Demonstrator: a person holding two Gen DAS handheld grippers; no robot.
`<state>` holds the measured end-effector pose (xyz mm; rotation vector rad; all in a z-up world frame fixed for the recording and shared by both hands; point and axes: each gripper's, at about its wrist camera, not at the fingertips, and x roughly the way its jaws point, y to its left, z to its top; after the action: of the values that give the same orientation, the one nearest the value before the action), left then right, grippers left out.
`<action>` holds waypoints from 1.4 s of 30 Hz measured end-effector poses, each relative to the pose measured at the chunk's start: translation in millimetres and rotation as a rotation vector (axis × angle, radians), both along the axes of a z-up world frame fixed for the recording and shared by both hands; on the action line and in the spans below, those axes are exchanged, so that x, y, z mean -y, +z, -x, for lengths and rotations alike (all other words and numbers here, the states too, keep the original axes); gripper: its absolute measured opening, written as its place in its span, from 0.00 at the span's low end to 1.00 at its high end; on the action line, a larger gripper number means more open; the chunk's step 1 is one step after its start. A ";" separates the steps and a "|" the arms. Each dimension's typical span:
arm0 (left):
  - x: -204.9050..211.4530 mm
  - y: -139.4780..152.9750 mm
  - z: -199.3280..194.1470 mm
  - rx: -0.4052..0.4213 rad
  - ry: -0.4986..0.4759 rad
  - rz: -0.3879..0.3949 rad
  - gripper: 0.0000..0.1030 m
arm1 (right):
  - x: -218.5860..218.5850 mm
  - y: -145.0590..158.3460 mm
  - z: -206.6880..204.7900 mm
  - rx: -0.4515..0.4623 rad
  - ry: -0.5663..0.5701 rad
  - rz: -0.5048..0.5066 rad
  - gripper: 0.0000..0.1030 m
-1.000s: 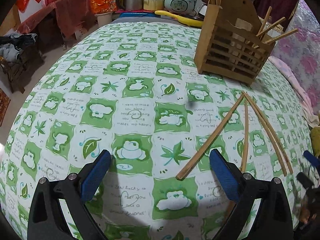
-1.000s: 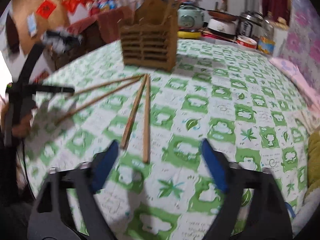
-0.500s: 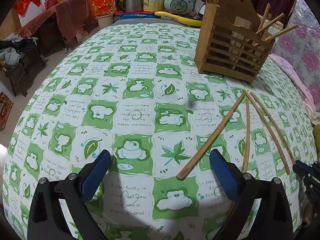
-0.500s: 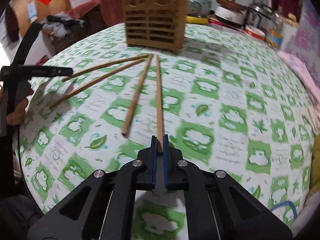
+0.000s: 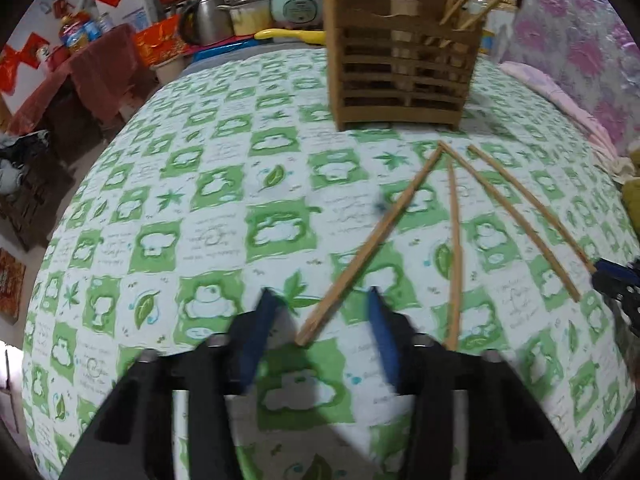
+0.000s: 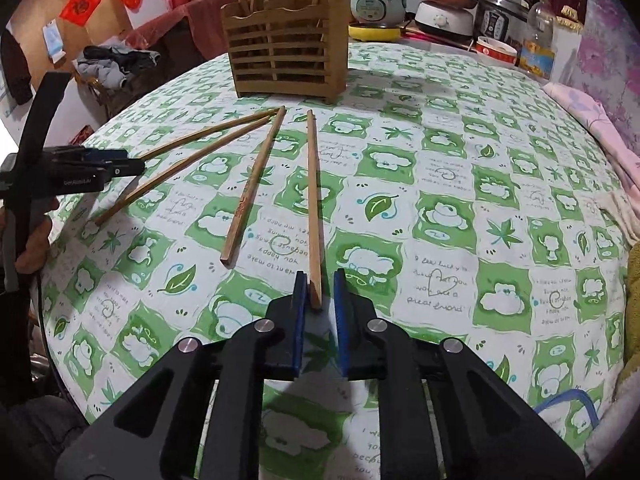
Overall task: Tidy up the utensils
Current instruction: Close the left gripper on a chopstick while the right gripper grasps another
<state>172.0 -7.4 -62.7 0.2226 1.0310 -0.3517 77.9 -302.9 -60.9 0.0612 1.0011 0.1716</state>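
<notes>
The right fingers (image 6: 320, 288) stood slightly apart, the near end of one chopstick (image 6: 313, 200) between them, touching the left pad; whether they gripped it could not be told. The left fingers (image 5: 320, 320) stood apart astride the near end of another chopstick (image 5: 372, 242), not touching it. Two more chopsticks (image 5: 516, 216) lay on the desk (image 6: 460, 184) to the right of the left fingers. All four fanned out from just before the holder (image 6: 286, 56), upright beyond both pairs of fingers with more chopsticks inside.
</notes>
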 end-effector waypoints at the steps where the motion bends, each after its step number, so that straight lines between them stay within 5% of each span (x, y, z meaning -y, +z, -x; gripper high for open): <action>1: 0.4 -0.1 2.1 0.001 0.000 0.003 0.21 | 0.3 -0.1 0.1 0.000 -0.001 -0.002 0.17; 5: -2.8 0.9 17.4 0.001 0.016 0.005 0.08 | 0.3 -0.1 0.0 0.000 -0.002 0.001 0.17; 12: -7.5 4.4 37.6 0.016 0.024 -0.013 0.08 | -0.6 0.6 0.1 0.001 0.004 0.005 0.26; 16: -4.4 4.9 31.1 0.021 0.031 -0.021 0.47 | -3.3 0.6 0.3 0.001 0.005 0.019 0.33; 18: -2.8 2.0 25.3 -0.001 0.024 -0.017 0.47 | -3.8 0.3 0.0 0.001 0.005 0.024 0.32; 20: -3.7 2.2 22.7 -0.009 0.027 -0.001 0.41 | -3.7 0.5 0.5 0.004 0.002 0.027 0.27; 21: -4.4 3.2 24.4 -0.001 0.025 -0.001 0.35 | -3.2 0.3 0.7 0.004 0.005 0.018 0.16; 23: -3.4 3.6 28.1 0.006 0.014 -0.002 0.12 | -2.8 0.4 1.2 0.003 0.013 0.003 0.12; 25: -2.0 4.0 32.0 0.010 0.005 -0.005 0.06 | -2.8 0.4 1.2 0.004 0.010 0.004 0.11; 42: -10.3 13.1 38.8 0.047 0.031 0.038 0.06 | -2.2 1.5 1.7 0.002 0.013 0.006 0.12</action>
<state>133.2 2.8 -49.6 0.1797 0.9798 -0.3369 76.2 -300.7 -59.4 0.0496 1.0001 0.1804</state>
